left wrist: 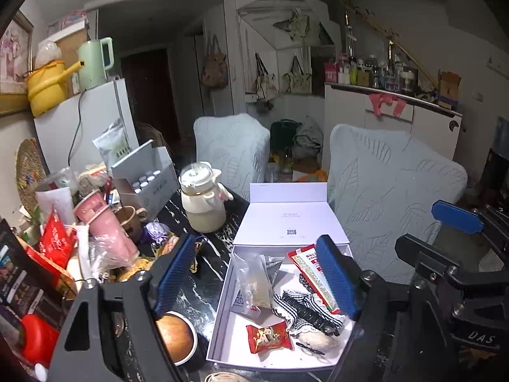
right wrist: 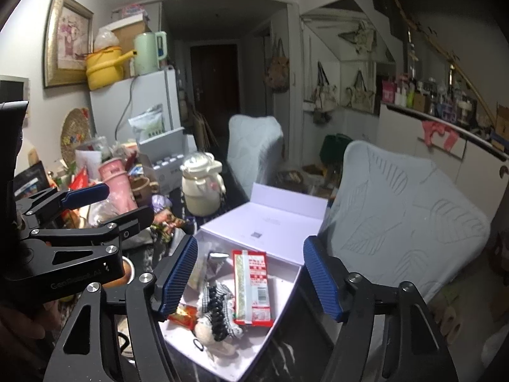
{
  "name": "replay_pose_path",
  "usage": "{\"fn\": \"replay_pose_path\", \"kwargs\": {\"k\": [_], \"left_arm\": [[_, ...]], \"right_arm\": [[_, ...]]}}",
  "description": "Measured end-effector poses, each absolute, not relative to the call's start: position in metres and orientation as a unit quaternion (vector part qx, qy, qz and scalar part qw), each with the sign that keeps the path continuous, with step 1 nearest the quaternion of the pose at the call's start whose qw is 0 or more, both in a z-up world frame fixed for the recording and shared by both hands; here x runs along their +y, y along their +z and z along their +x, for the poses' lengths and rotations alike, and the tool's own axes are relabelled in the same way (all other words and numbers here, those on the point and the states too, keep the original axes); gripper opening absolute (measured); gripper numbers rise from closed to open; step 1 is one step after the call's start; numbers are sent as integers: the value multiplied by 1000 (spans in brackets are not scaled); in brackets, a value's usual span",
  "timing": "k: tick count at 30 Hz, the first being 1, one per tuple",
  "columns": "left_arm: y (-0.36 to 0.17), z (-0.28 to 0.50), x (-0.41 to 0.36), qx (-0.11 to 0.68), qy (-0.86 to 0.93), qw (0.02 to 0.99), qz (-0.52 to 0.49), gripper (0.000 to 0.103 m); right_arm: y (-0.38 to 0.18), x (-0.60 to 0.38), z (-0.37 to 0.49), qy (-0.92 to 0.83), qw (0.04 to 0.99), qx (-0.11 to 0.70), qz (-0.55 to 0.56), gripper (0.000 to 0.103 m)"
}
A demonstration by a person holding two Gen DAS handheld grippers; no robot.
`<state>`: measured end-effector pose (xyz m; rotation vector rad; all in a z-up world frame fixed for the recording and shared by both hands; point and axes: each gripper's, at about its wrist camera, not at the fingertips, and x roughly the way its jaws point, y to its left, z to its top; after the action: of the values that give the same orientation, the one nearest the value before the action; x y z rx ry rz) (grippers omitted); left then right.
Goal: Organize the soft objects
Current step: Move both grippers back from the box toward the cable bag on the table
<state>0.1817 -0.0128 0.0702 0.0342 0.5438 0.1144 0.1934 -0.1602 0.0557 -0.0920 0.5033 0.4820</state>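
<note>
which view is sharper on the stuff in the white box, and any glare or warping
Left wrist view: white box and checked hair tie crisp; ceiling light blown out at top. Right wrist view: softer, the red packet text smeared. Both bow outward with dark fisheye corners.

Lying in the open white box (left wrist: 222, 328): black-and-white checked frilly cloth (left wrist: 302, 310) draped over a cream plush (left wrist: 318, 339) at the near right, touching.
</note>
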Motion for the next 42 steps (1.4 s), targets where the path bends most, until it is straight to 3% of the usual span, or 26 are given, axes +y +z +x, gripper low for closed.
{"fn": "replay_pose_path", "kwargs": {"k": [5,25,42], "left_arm": [[86,156,-15,247,60,967,17,89],[101,46,-22,221,56,974,0,91],[46,-14,-13,277,65,958,-22,91]], "right_arm": [[69,-164,170,242,942,229,-50,79],[84,-179,70,251,947,194,-57,82],[30,-168,5,288,925,239,-61,82]]}}
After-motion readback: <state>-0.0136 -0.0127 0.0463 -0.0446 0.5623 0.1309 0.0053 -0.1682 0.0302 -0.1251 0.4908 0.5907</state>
